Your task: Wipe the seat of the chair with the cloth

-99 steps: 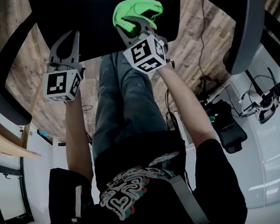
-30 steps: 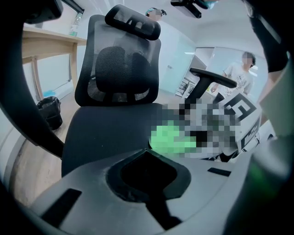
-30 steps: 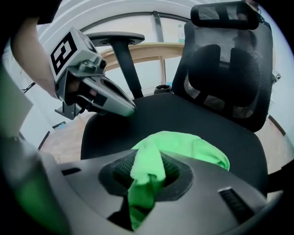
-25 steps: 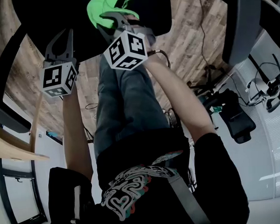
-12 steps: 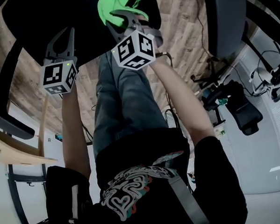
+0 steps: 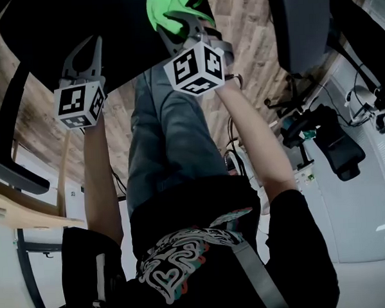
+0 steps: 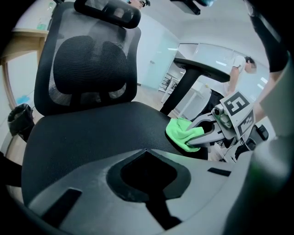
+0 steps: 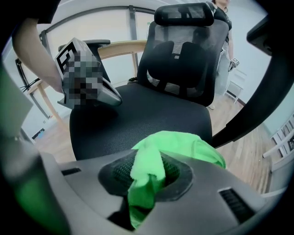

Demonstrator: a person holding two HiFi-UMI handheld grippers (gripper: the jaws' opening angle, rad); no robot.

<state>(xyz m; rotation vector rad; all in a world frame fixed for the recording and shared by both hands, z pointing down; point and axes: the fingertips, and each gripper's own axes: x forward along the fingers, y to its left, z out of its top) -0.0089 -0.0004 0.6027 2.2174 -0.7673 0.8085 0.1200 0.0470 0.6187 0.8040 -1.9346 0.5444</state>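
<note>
R gripper point(image 6: 180, 22) is clamped tight on the green cloth point(image 6: 172, 3), holding it down on the black seat point(image 6: 76, 21) at 12 o'clock in head view. L gripper point(image 6: 87, 49) sits at 10 o'clock over the seat, jaws pinched together w/ nothing between, well apart from the cloth.

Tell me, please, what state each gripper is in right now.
Left tongs: closed, holding nothing.
Right tongs: closed on the green cloth.
</note>
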